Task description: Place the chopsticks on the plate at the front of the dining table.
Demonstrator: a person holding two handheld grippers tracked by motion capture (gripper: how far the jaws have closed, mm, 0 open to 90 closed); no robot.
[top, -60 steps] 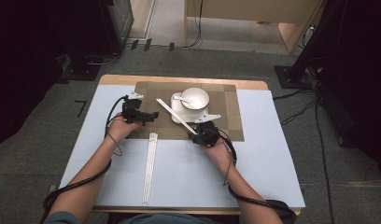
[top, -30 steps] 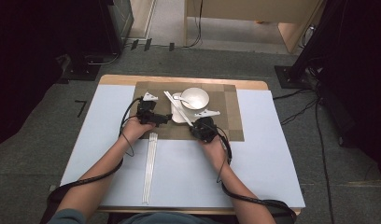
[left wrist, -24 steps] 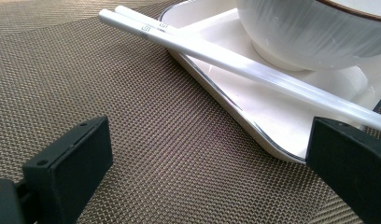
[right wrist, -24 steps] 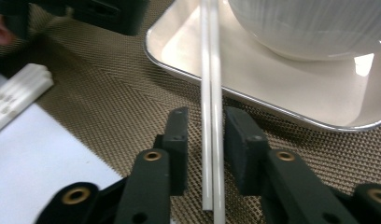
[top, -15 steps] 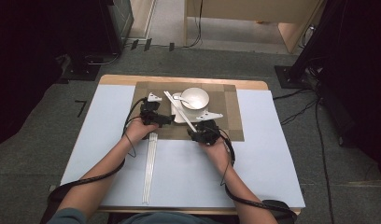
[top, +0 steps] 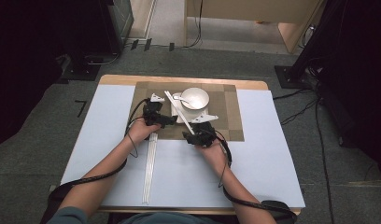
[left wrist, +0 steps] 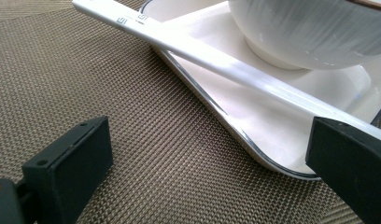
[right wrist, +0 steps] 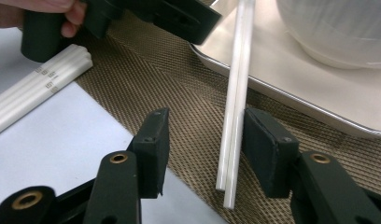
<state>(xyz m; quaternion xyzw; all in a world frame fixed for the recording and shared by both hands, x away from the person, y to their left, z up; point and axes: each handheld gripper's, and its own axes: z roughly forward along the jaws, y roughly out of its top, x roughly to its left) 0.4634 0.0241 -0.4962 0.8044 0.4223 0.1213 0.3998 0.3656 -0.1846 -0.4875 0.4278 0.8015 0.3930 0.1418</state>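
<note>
The white chopsticks lie as a pair across the near-left edge of the square white plate, running from about 11 o'clock down to 5 o'clock in the high view. Their lower ends sit over the woven brown placemat.

In the right gripper view, those lower ends stand between the two black jaws of the right gripper. The jaws have just been opening. The pair lies close against the right-hand pad, and a clear gap separates it from the left-hand pad (no clamping contact shows).

The left gripper sits at 9 o'clock from the plate, low over the placemat. Its jaws stand wide apart in the left gripper view, with bare mat between them; the chopsticks pass behind the right-hand jaw, resting on the plate rim.

A white bowl stands on the plate at 12 o'clock from the right gripper, with a white spoon at its left rim.

A second set of white chopsticks lies on the pale blue table cover, at 6 o'clock from the left gripper, pointing toward the person.
</note>
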